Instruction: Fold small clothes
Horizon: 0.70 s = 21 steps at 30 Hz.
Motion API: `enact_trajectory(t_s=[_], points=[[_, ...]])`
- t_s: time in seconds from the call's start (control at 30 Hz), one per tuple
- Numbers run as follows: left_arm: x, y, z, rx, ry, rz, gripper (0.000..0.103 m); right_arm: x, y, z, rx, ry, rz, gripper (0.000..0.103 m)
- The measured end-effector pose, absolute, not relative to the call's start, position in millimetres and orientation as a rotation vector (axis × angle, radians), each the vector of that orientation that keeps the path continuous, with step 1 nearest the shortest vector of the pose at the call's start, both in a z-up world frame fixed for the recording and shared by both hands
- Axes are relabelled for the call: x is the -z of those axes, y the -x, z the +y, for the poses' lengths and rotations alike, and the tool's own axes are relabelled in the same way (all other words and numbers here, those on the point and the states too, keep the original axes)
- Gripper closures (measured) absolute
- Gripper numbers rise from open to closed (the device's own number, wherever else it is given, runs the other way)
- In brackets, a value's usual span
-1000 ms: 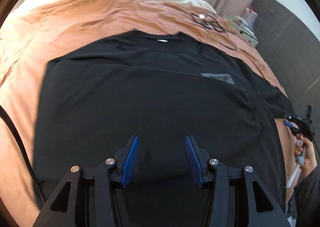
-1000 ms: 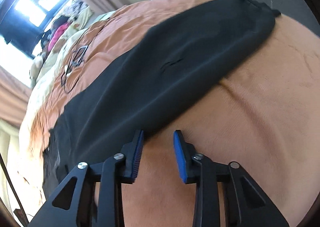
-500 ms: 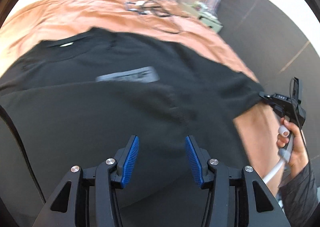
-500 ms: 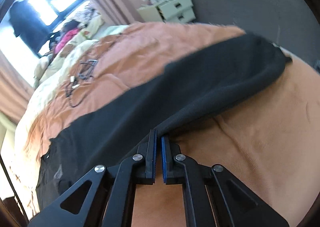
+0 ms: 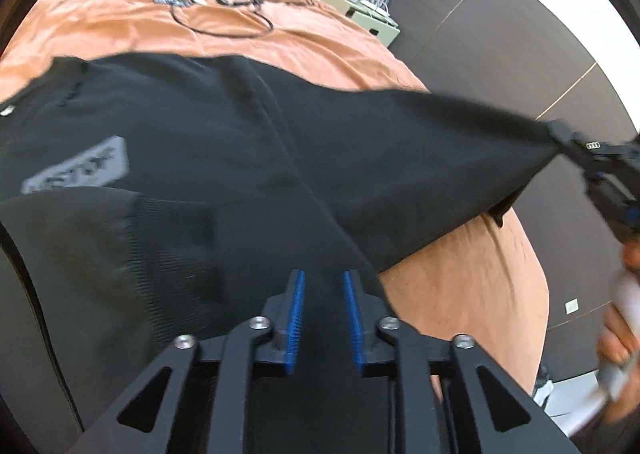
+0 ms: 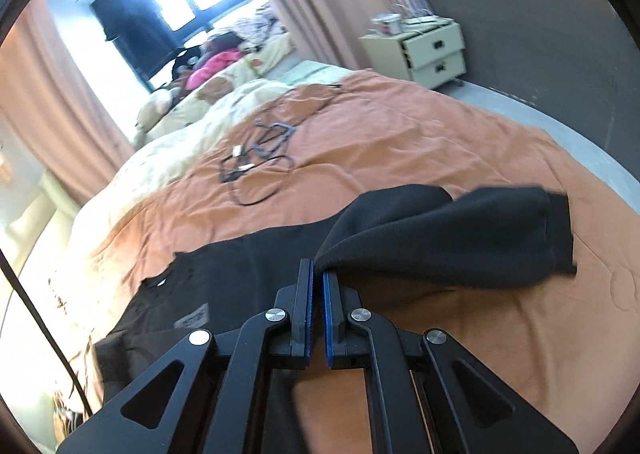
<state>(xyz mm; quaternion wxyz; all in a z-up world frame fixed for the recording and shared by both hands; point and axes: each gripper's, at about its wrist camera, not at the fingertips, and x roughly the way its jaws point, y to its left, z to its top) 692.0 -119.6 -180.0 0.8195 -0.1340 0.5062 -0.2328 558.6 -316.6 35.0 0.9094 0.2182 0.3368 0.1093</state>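
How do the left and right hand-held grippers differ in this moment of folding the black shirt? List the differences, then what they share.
1. The right hand-held gripper is shut on the sleeve; the left hand-held gripper is open, gripping nothing.
2. The right one holds its cloth lifted off the orange bedspread; the left sits low over the black shirt, which lies flat.
Shared: black frames and blue pads.

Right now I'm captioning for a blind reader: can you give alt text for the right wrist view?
The right gripper, its fingers shut, pinches and lifts the sleeve of a black shirt spread on an orange blanket. Cables lie farther up the bed, a nightstand beyond.
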Motion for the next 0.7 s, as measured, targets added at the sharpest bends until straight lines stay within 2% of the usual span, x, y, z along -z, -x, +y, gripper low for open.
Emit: enact_trajectory(t_s=[0.03,0.17,0.27,0.47,0.7], points=[[185.3,-695.9,-125.8,0.498,0.290,1.092,0.091,-38.0,-556.4,-313.3,-0.242,-0.445,0.693,0.102],[202.7,-709.4,-146.8,0.523,0.266,1.148,0.092,-48.4,-550.1,-299.6,-0.310,-0.457,0.687,0.102],[196.3,-711.8,-135.3,0.535,0.326,1.165,0.092,-50.1,-549.1,-289.0,-0.368,-0.483,0.687,0.102],[165.4,-693.5,-78.0,0.470,0.339,1.114,0.092,-37.8,-549.9,-266.1,-0.484,-0.530,0.693,0.102],[129.2,-668.2,7.8,0.309,0.332,1.035,0.092,3.3,-561.1,-230.8,-0.594,-0.616,0.766,0.102]])
